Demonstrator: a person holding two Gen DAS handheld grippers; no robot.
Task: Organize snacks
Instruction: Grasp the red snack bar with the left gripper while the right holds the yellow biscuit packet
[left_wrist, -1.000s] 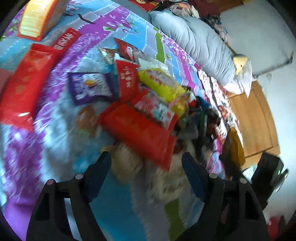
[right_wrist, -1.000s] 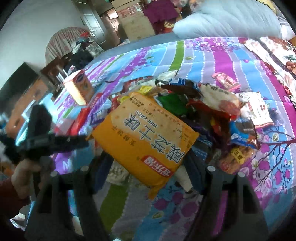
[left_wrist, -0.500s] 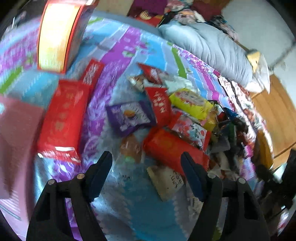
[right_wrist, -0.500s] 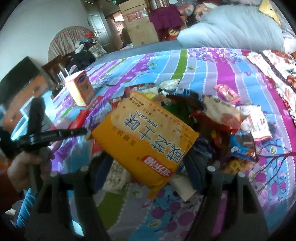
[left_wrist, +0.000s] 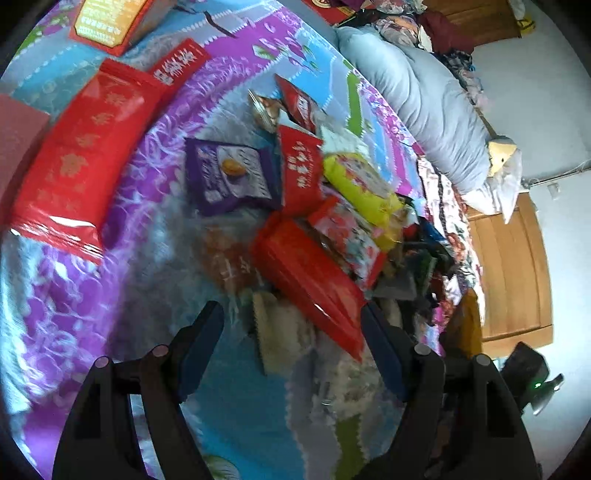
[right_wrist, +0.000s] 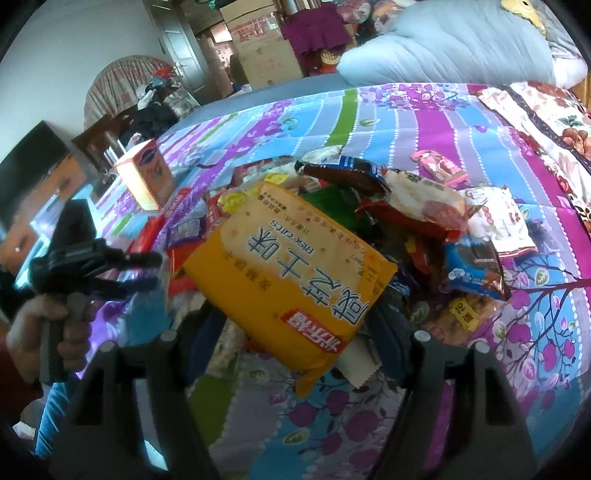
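My right gripper (right_wrist: 291, 332) is shut on a large orange biscuit pack (right_wrist: 291, 266), held up above a heap of snack packets (right_wrist: 417, 218) on the bed. My left gripper (left_wrist: 291, 347) hangs open over the heap's near edge, with nothing between its fingers. Just beyond its jaws lie a long red packet (left_wrist: 310, 280) and a pale packet (left_wrist: 280, 328). Further off are a purple packet (left_wrist: 232, 177), a yellow packet (left_wrist: 362, 192) and a big flat red bag (left_wrist: 81, 158). In the right wrist view the left gripper (right_wrist: 147, 269) shows at the left, in a person's hand (right_wrist: 48, 332).
The snacks lie on a bright purple, blue and green bedspread (right_wrist: 369, 110). An orange box (right_wrist: 144, 177) stands at the bed's left side. A grey rolled quilt (left_wrist: 417, 99) lies at the far end. A wooden bedstead (left_wrist: 513, 273) borders the right.
The left wrist view swung left toward the orange box, then back and closer over the red packet and heap. The right gripper kept hold of the orange biscuit pack, nearly still.
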